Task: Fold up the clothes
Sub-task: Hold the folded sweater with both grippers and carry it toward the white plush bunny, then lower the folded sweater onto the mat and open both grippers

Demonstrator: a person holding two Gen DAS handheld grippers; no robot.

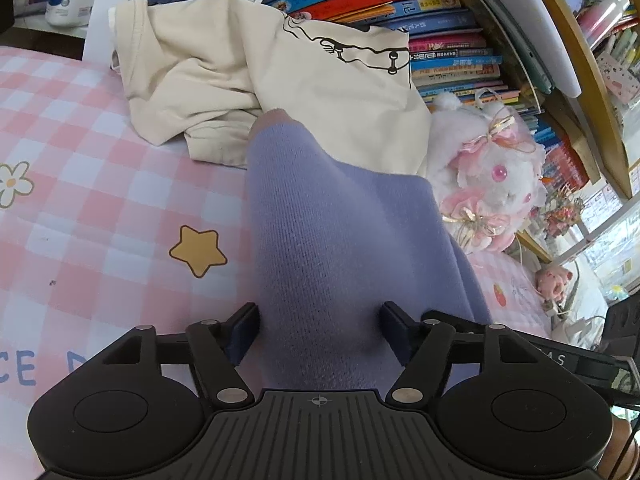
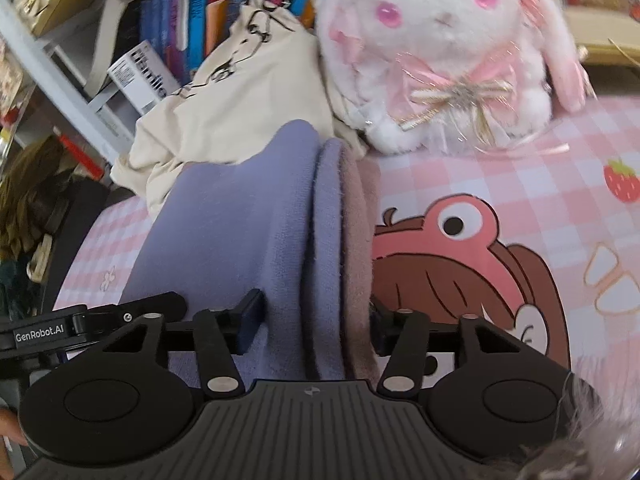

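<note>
- Lavender knit garment (image 1: 320, 232) runs between both tools, lifted off the pink checked bedspread (image 1: 100, 184), and its dusty-pink inner face shows at one edge in the right wrist view
- Left gripper (image 1: 320, 332) has its fingers closed against the knit from both sides, a thick bunch of cloth pinched between the pads
- Right gripper (image 2: 316, 320) likewise clamps the garment, and here the cloth shows as several layers stacked edge to edge, so it looks doubled over at least once where it is held
- Cream T-shirt (image 1: 256, 76) with a black line drawing lies crumpled against the books (image 1: 440, 32) at the far side of the bed, creased and in no folded shape
- White plush rabbit (image 2: 432, 52) sits just beside the T-shirt, near the far end of the knit
- Judging progress: the knit is mid-handling, with some layering at the right grip, but whether it is being gathered up or carried as a half-made fold I cannot tell, since most of its length is hidden behind the near bulge of cloth
- What is left, as far as shown: the knit is not lying flat and squared, and the T-shirt lies rumpled, so neither piece is in a finished fold
</note>
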